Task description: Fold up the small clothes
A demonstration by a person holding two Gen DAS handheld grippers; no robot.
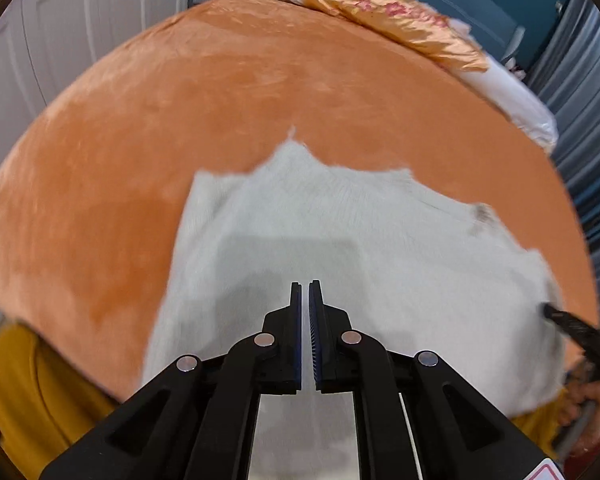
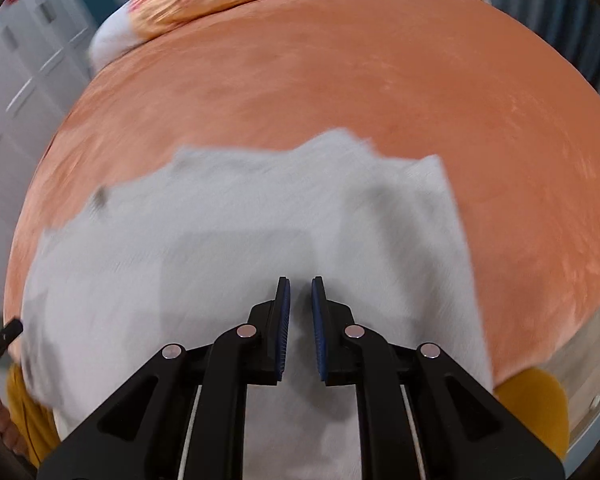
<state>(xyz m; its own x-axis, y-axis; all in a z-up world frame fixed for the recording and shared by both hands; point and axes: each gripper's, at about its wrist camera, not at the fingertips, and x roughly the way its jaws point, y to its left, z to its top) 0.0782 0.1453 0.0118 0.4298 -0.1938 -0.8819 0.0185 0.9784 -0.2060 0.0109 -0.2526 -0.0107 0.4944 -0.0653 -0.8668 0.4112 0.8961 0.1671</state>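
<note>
Nearest, the left gripper [image 1: 305, 286] is seen all but shut, nothing between its pads. The right gripper [image 2: 301, 282] is slightly parted, also empty. Both hang over the white cloth [image 1: 340, 232], which is spread on the orange bed [image 1: 220, 100] just below and ahead of them. A regrasp between folds is judged; an edge must next be pinched.

White garment [image 1: 340, 240] blurred throughout, near edge hidden behind gripper linkages, dark mark [image 1: 482, 212] too smeared to identify, bed [image 1: 180, 100] cut off at frame edges
</note>
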